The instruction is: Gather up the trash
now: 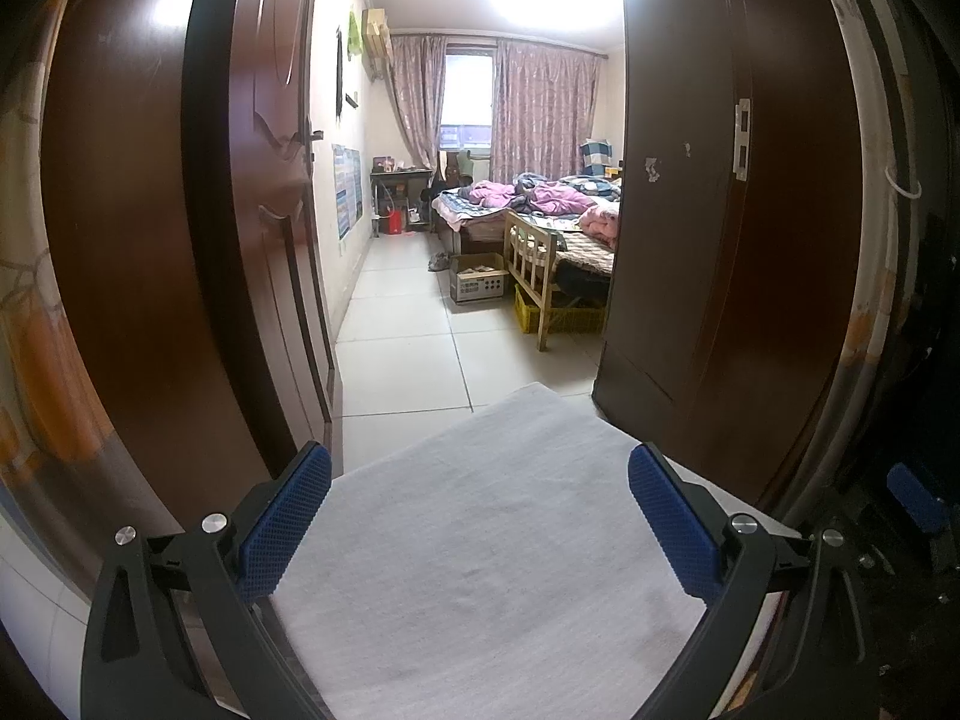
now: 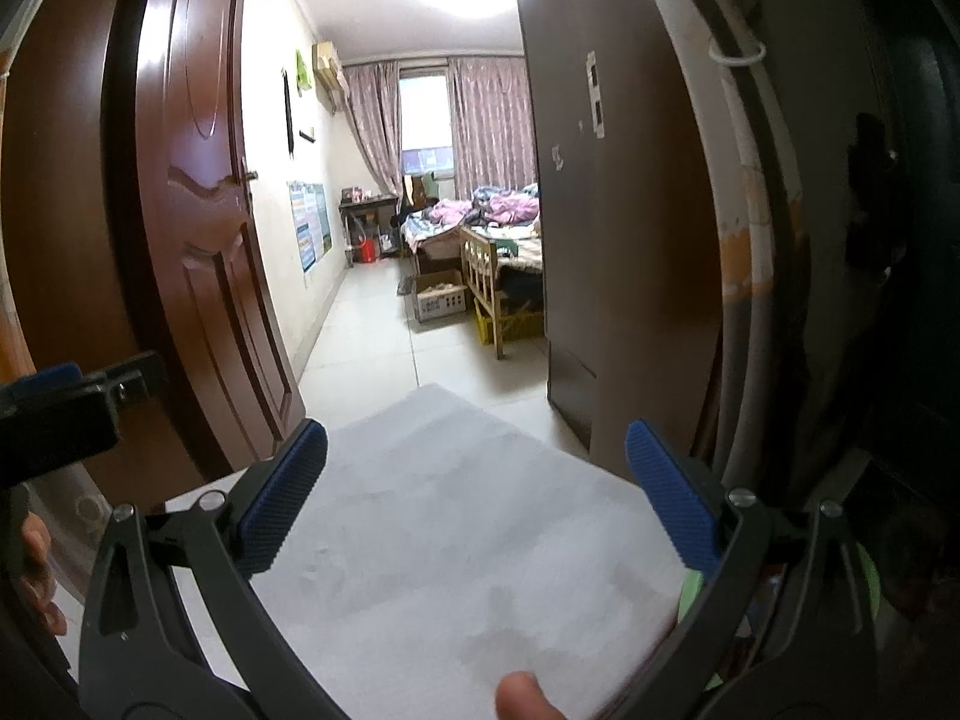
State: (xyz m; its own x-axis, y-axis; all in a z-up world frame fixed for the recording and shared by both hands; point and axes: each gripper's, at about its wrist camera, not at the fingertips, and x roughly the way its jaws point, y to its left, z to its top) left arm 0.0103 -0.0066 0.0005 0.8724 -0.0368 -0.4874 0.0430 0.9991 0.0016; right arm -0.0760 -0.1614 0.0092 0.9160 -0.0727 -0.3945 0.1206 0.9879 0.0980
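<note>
- Both tools up at a doorway, looking into a bedroom. Left tool (image 1: 480, 516) is spread wide, nothing between the pads. Right tool (image 2: 477, 489) same: spread, empty.
- Under both: a pale grey mat (image 1: 480, 540) on the tile floor (image 1: 402, 312), running fwd through the door opening. Brown door (image 1: 264, 180) swung open at 9-10 o'clock, dark cabinet (image 1: 678, 240) at 2-3 o'clock.
- Trash: can't pick out any loose piece for sure from here; too far & too small. Best guesses, judged only: the open cardboard box (image 1: 477, 279) w/ stuff in it by the bed foot, approx 12 o'clock, well apart from both tools. A red bin-like thing (image 1: 393, 221) under the desk (image 1: 401, 177) further back at 11-12 o'clock; could be where trash goes, can't tell.
- Bed (image 1: 540, 204) w/ heaped pink bedding at 12-1 o'clock, yellow crate (image 1: 564, 318) under it.
- Key relation: everything likely lies straight ahead down the room's long axis. Neither tool clearly nearer; box sits a bit right of centre in left view, a bit left of centre in right view, so roughly between them.
- Stage, my read: very start, nothing picked up yet. Next needs walking in over the mat, then looking low along the floor & bedside.
- Risk: mat edge, narrow gap between door & cabinet.
</note>
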